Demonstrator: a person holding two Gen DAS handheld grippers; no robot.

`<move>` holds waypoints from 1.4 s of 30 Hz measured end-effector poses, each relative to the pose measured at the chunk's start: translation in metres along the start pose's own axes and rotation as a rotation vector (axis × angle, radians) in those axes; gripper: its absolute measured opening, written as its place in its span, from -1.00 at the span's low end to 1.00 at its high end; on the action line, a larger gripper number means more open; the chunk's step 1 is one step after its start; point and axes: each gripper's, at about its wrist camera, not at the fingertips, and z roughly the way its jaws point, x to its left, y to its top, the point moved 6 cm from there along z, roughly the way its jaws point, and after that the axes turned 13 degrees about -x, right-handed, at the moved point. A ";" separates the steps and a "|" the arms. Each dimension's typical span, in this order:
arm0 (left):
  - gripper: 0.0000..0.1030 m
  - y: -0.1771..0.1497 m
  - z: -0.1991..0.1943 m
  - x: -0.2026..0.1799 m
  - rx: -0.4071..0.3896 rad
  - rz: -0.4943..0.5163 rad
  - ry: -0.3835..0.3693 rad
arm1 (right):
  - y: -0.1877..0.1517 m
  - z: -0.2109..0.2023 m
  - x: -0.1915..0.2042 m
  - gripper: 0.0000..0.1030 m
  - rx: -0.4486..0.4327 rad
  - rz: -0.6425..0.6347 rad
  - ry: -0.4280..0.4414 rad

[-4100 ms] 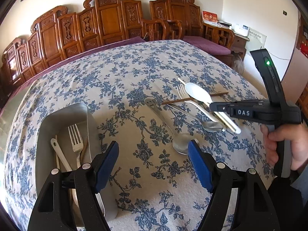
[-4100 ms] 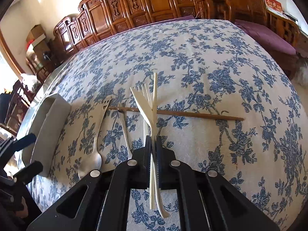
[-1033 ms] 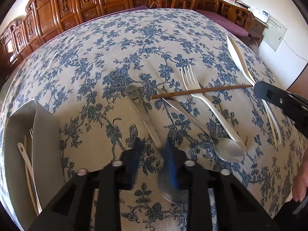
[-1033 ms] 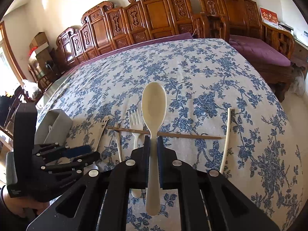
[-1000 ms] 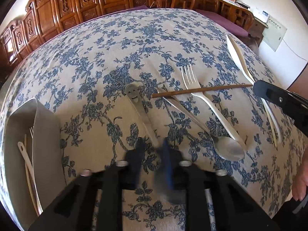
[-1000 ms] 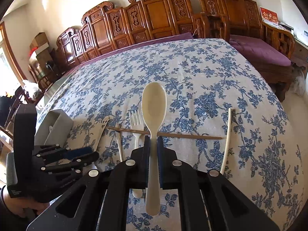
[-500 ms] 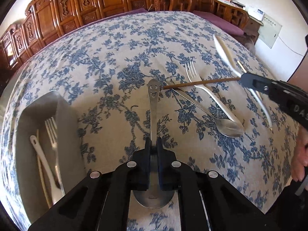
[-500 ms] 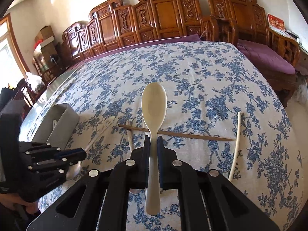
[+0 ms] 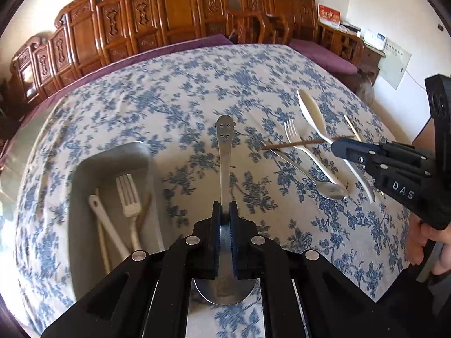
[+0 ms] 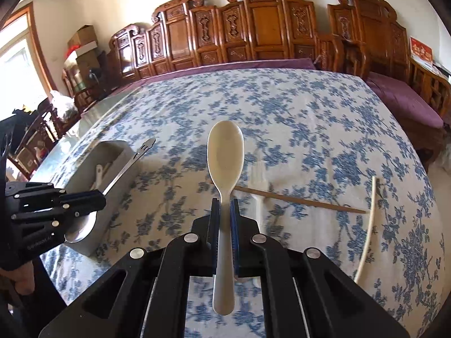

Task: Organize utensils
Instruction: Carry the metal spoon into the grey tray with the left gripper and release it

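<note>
Over the blue-flowered tablecloth (image 9: 197, 84) both grippers carry spoons toward the grey tray (image 9: 84, 169): the left gripper (image 9: 224, 211) pinches a metal spoon (image 9: 224, 152), the right gripper (image 10: 224, 208) a cream spoon (image 10: 225, 155) (both lifted), so lowering and releasing them there seems next.

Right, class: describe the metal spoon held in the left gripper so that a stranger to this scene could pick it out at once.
Start at the blue-flowered tablecloth and find the grey tray of utensils on it. Just right of the tray, the left gripper is shut on the metal spoon, its handle pointing away. Unlike the plain spoon lying further right, its handle end bears a cut-out smiling face.
</note>
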 end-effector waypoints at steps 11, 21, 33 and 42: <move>-0.91 0.002 -0.030 0.039 -0.042 -0.036 0.040 | 0.006 -0.010 0.057 -0.83 -0.019 -0.102 0.070; -0.91 -0.014 -0.021 0.086 -0.019 -0.095 0.097 | 0.001 -0.013 0.086 -0.83 -0.011 -0.165 0.093; -0.91 -0.042 0.006 0.118 0.026 -0.152 0.114 | -0.017 0.004 0.074 -0.83 0.052 -0.166 0.067; -0.90 -0.053 0.014 0.122 0.048 -0.168 0.104 | -0.025 0.013 0.072 -0.83 0.081 -0.169 0.058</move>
